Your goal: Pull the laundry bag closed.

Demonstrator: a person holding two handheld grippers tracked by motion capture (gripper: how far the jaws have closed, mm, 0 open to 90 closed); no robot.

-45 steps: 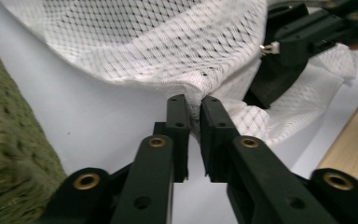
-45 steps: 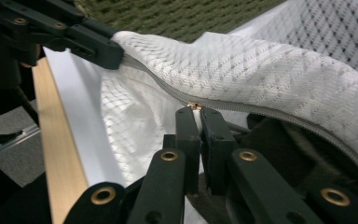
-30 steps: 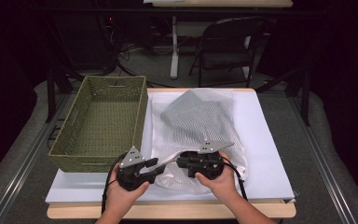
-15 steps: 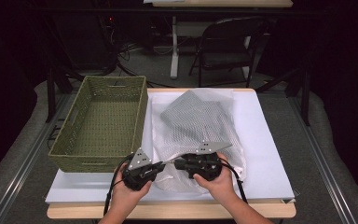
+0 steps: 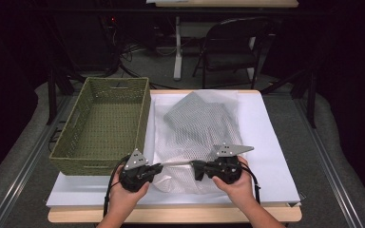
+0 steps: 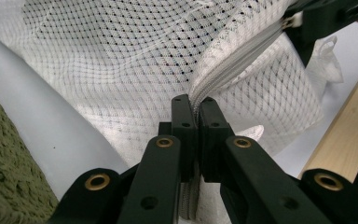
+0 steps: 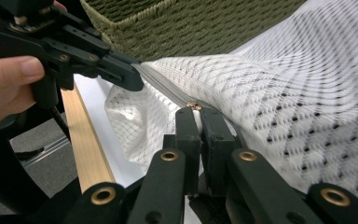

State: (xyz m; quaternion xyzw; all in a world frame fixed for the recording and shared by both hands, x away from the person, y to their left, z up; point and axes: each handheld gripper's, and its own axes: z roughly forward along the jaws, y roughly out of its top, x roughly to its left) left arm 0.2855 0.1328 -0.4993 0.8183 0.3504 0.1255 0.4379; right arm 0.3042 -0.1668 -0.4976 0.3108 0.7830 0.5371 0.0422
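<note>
Centrally on the white sheet (image 5: 266,142) that covers the table (image 5: 171,214) lies a white mesh laundry bag (image 5: 199,128), its near end lifted and pulled taut between the two grippers. Along that raised edge runs a grey zipper (image 6: 242,60), stretched in a straight line from one gripper to the other. The left gripper (image 5: 159,167) has just been closing its fingers, and in the left gripper view they are pressed together on the zipper's edge with mesh bunched on either side. The right gripper (image 5: 196,170) has its fingers clamped tight around the small brass zipper pull (image 7: 193,105), seen in the right gripper view at the tip of the fingers. A hand holds each gripper near the table's front edge, the two tools pointing toward each other and near together. Just beside the bag, on the left part of the sheet, stands an olive-green woven basket (image 5: 83,142). Beyond the table stands a dark folding chair (image 5: 228,47).
</note>
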